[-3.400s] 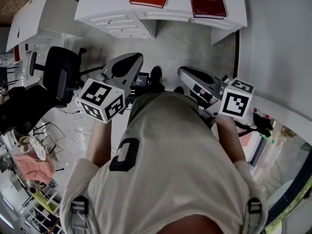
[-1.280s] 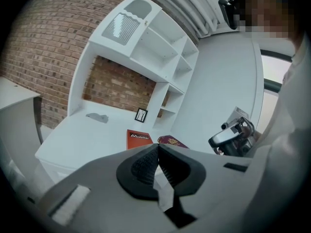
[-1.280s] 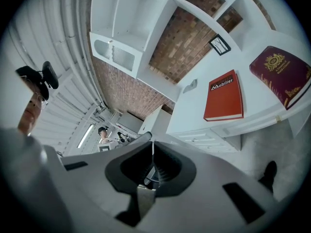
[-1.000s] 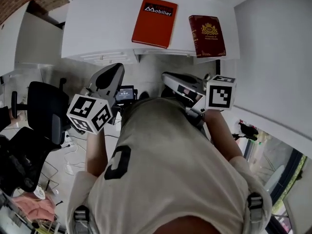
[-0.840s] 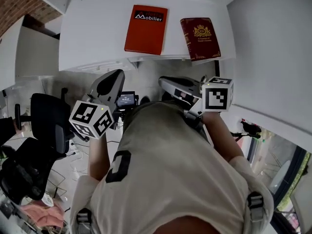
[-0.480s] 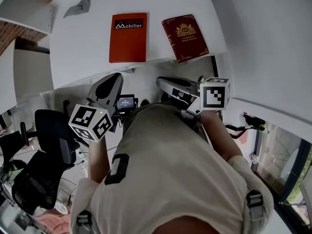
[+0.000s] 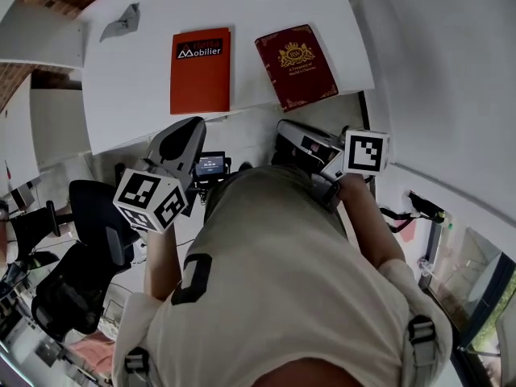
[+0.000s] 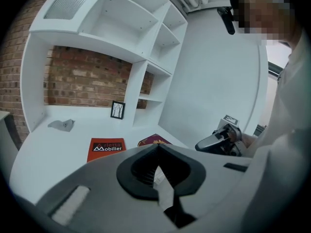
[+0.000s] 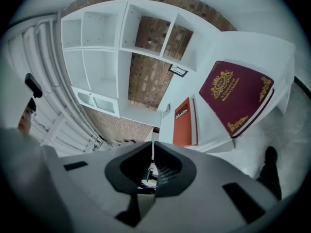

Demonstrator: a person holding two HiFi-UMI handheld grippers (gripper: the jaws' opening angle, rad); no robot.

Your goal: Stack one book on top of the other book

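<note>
Two books lie flat and side by side on the white counter (image 7: 121, 95), in the upper middle of the head view. The orange book (image 7: 200, 71) is on the left and the maroon book (image 7: 296, 65) is on the right. A narrow strip of bare counter separates them. The orange book lies nearly square to the counter's front edge, while the maroon book is turned a little clockwise. Both sit close to that edge.

The left gripper (image 7: 192, 126) and the right gripper (image 7: 284, 127) are at mid-frame, short of the counter and over the floor, and both point toward the books. In each gripper view the jaws are pressed together at the tips with nothing between them. From the grippers to the books there is only the counter's front edge and bare white top.

A small crumpled grey object (image 7: 121, 22) lies well to the left of the orange book, at the upper left. A small framed picture (image 8: 117, 109) stands at the back of the counter against the brick wall (image 8: 82, 76), under white shelves (image 8: 121, 23). A black device with a lit screen (image 7: 211, 165) sits between the two grippers, close to the person's light shirt (image 7: 274, 280). A black office chair (image 7: 89, 240) stands on the floor at the lower left, well apart from the books.
</note>
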